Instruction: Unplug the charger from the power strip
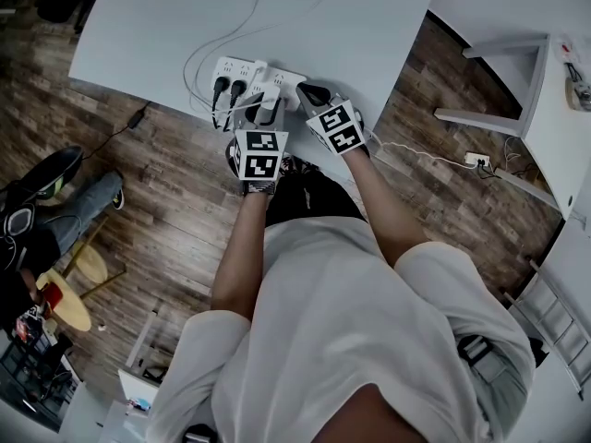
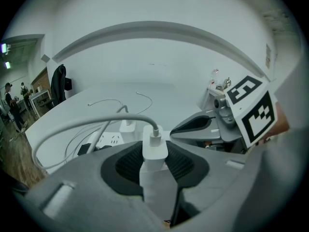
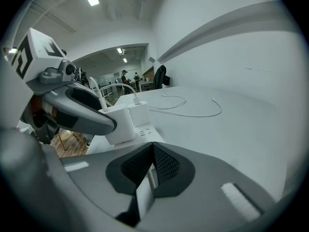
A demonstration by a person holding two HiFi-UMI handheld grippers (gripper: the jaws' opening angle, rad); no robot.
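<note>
The white table (image 1: 369, 26) carries the power strip (image 1: 242, 70) near its front edge, and everything else sits on or beside that strip. The right gripper (image 1: 309, 90) is at the strip's right end. Its jaws are almost together, pinched on what looks like the end of the strip's white casing, so it probably serves as the brace. The left gripper (image 1: 265, 111) comes in over the middle of the strip with its jaws partly closed, the ribbed pads clamped on both flat sides of the charger (image 2: 154, 149).

The charger stands upright and appears still seated in its socket. A second white charger (image 2: 128, 127) is just behind it on the strip, and two black plugs (image 1: 229, 90) sit toward the strip's left end.

The charger is likely a light, rigid block of smooth plastic that slips easily, so the body is the right place to grip it. Its thin cable (image 2: 87, 124) leaves the top and is soft, so tugging it would strain the joint. The prongs will probably resist and then give suddenly, and a straight pull away from the strip suits best.
</note>
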